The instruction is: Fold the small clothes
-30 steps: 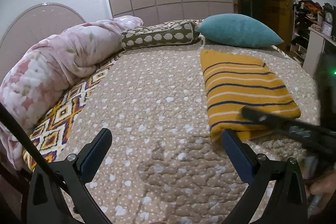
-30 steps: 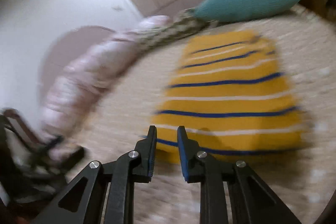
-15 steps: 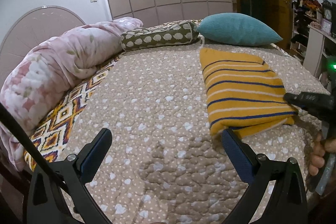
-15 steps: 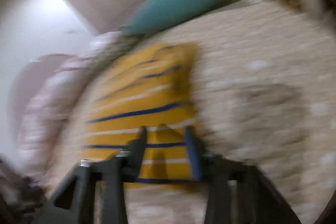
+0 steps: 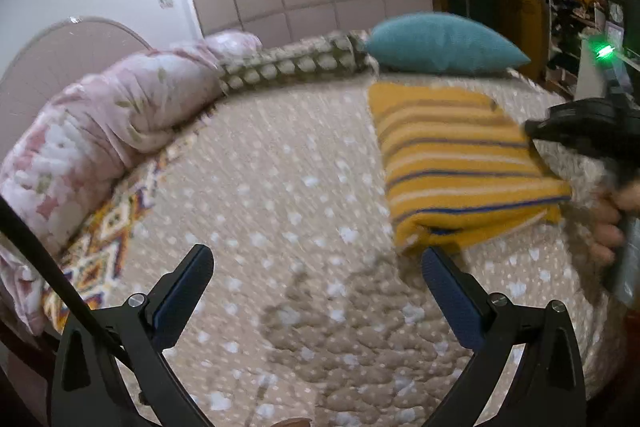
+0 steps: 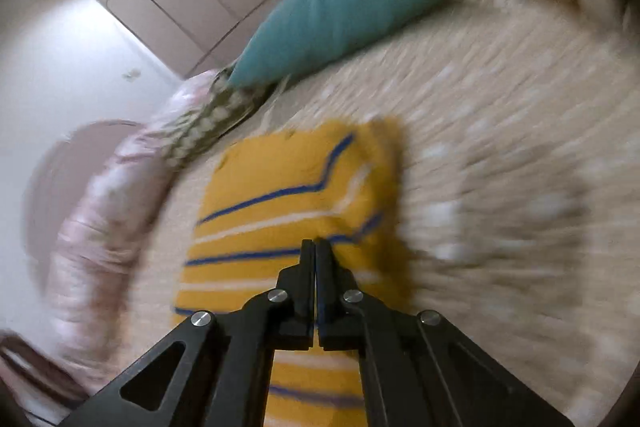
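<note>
A folded yellow garment with blue and white stripes (image 5: 460,163) lies on the bed's right side; it also shows in the right wrist view (image 6: 288,203). My left gripper (image 5: 316,275) is open and empty, low over the quilt, with its right finger near the garment's near left corner. My right gripper (image 6: 316,245) is shut on the garment's right edge, and the fabric there is pulled up into a ridge. It also shows in the left wrist view (image 5: 532,129) at the garment's right side, held by a hand.
The bed has a beige dotted quilt (image 5: 288,211). A teal pillow (image 5: 444,45) and a patterned bolster (image 5: 292,65) lie at the head. A rolled pink floral duvet (image 5: 104,131) runs along the left side. Shelves (image 5: 576,27) stand at the far right.
My right gripper moved from the garment's near edge to its right side, opened briefly, then closed on the right edge and raised it. The left gripper stayed open and shifted slightly.
</note>
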Motion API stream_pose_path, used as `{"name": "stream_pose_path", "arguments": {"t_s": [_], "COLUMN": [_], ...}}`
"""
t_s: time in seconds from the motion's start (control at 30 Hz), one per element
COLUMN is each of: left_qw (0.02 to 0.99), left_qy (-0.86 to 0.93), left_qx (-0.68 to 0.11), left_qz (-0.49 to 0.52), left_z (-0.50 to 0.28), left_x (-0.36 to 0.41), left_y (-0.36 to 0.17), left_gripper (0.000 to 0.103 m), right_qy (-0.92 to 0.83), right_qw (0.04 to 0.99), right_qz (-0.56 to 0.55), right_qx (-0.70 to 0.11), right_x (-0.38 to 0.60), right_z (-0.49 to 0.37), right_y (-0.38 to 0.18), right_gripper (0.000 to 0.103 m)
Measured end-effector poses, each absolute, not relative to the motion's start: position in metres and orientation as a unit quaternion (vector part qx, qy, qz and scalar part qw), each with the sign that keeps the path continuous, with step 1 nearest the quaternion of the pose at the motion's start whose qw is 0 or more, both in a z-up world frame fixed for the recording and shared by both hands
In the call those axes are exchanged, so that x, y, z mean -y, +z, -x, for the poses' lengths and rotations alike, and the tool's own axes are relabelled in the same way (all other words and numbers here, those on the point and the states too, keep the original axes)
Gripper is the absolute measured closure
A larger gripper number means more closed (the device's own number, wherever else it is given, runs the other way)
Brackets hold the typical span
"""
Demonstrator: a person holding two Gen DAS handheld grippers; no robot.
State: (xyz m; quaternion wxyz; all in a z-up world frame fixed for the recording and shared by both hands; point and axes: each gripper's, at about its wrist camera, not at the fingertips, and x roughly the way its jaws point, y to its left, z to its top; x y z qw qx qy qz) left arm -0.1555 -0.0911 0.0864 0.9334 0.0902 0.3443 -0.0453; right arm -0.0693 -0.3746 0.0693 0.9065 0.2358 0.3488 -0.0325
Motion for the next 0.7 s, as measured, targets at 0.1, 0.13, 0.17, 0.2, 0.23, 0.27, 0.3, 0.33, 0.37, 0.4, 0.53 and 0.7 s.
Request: {"name": "stream_pose_path", "arguments": {"t_s": [0.1,0.13,0.17,0.2,0.23,0.27,0.3,0.33,0.37,0.4,0.53,0.7], "left_qw": [0.917,0.913,0.909,0.906,0.902,0.896,0.893,0.889,0.884,0.880,0.877,0.881], "left_qy": [-0.076,-0.083,-0.090,-0.095,-0.098,-0.103,-0.106,-0.108,-0.109,-0.109,-0.105,-0.109], "left_qx": [-0.384,-0.392,-0.399,-0.403,-0.410,-0.420,-0.425,-0.433,-0.442,-0.450,-0.462,-0.456], "left_qz": [-0.079,-0.082,-0.086,-0.091,-0.096,-0.100,-0.102,-0.104,-0.104,-0.102,-0.080,-0.065], "left_z": [0.152,0.152,0.152,0.152,0.152,0.150,0.151,0.151,0.150,0.148,0.144,0.145], "left_x": [0.100,0.105,0.110,0.114,0.119,0.124,0.127,0.129,0.132,0.133,0.130,0.130], "left_y": [0.069,0.063,0.058,0.053,0.048,0.040,0.035,0.030,0.024,0.019,0.010,0.006], "left_gripper": [0.000,0.000,0.000,0.000,0.000,0.000,0.000,0.000,0.000,0.000,0.000,0.000], "right_qy": [-0.046,-0.049,-0.056,-0.067,-0.073,-0.079,-0.081,-0.082,-0.086,-0.090,-0.105,-0.106], "right_qw": [0.918,0.919,0.918,0.916,0.915,0.913,0.912,0.910,0.907,0.905,0.909,0.911], "right_qz": [-0.172,-0.153,-0.135,-0.115,-0.106,-0.103,-0.105,-0.110,-0.113,-0.110,-0.063,-0.073], "right_qx": [-0.355,-0.361,-0.369,-0.378,-0.382,-0.387,-0.389,-0.392,-0.397,-0.402,-0.398,-0.391], "right_x": [0.356,0.351,0.345,0.337,0.338,0.335,0.340,0.338,0.335,0.334,0.324,0.326], "right_z": [0.118,0.135,0.146,0.159,0.169,0.176,0.185,0.187,0.188,0.185,0.184,0.186], "right_y": [0.078,0.076,0.072,0.067,0.061,0.055,0.052,0.044,0.036,0.030,0.026,0.024], "right_gripper": [0.051,0.051,0.051,0.051,0.051,0.051,0.051,0.051,0.051,0.051,0.049,0.045]}}
